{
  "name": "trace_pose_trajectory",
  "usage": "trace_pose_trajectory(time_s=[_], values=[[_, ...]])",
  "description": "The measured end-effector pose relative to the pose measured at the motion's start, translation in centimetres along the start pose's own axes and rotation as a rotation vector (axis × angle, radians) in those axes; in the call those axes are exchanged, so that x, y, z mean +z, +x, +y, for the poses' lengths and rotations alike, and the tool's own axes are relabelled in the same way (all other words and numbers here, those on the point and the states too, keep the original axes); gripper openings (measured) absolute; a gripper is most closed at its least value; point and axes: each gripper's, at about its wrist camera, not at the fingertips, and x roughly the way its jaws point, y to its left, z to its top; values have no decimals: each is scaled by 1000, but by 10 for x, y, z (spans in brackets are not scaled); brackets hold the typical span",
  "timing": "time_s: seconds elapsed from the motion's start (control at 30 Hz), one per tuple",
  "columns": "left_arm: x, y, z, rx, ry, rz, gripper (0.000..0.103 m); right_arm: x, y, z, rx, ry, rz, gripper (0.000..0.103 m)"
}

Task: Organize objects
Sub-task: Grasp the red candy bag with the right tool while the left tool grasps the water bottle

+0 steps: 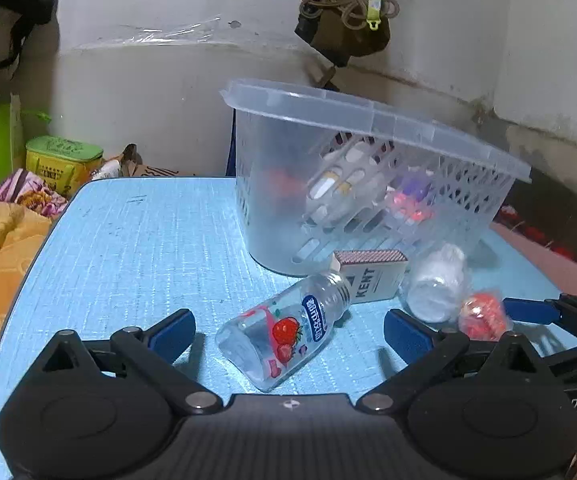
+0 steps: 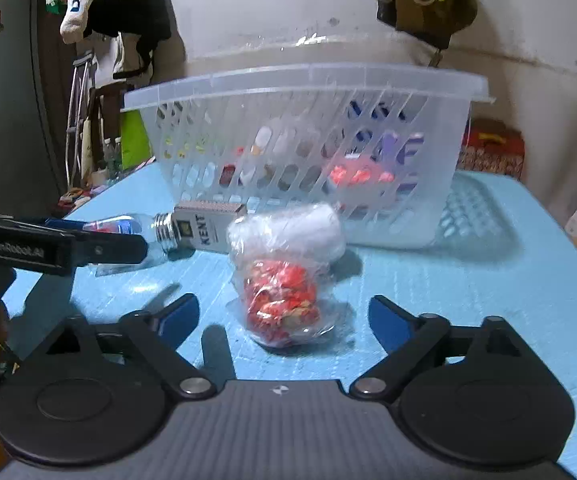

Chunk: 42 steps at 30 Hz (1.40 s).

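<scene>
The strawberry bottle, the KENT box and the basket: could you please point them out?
strawberry bottle [image 1: 284, 334], left wrist view, label.
KENT box [image 1: 372, 278], left wrist view, printed face.
basket [image 2: 308, 80], right wrist view, front rim.

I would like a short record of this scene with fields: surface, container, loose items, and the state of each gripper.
surface: light blue table
container: translucent slotted plastic basket, some items inside
loose items: clear strawberry-label bottle lying down; KENT matchbox; clear plastic bag with red and white contents
left gripper: open, around bottle
right gripper: open, around bag
</scene>
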Motion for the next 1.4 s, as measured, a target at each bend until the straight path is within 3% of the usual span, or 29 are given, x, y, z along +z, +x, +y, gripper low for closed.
trace_pose_trajectory(time_s=[0.27, 0.37, 0.43, 0.5, 0.6, 0.73, 0.9, 1.07, 1.4], values=[[-10, 0, -10, 9, 43, -1, 99, -10, -1, 5, -3, -29, -14, 85], [-12, -1, -13, 15, 57, -3, 96, -13, -2, 8, -23, -66, -29, 77], [-14, -1, -18, 59, 85, -3, 77, -15, -2, 7, -19, -79, -37, 76], [-16, 0, -23, 98, 123, 1, 68, -16, -3, 4, -17, -76, -43, 67], [-19, -4, -26, 86, 154, -15, 62, -16, -7, 0, -7, -94, -47, 51], [-22, -8, -33, 27, 182, -30, 60, -15, -10, -7, -8, -98, -39, 48], [-26, -17, -49, 13, 239, -69, 58, -11, -18, -18, -4, -88, -51, 46], [-22, -17, -50, 4, 225, -64, 41, -6, -26, -28, 0, -71, -72, 45], [-27, -5, -50, 16, 220, -29, 39, -1, -26, -37, 8, -54, -64, 45]])
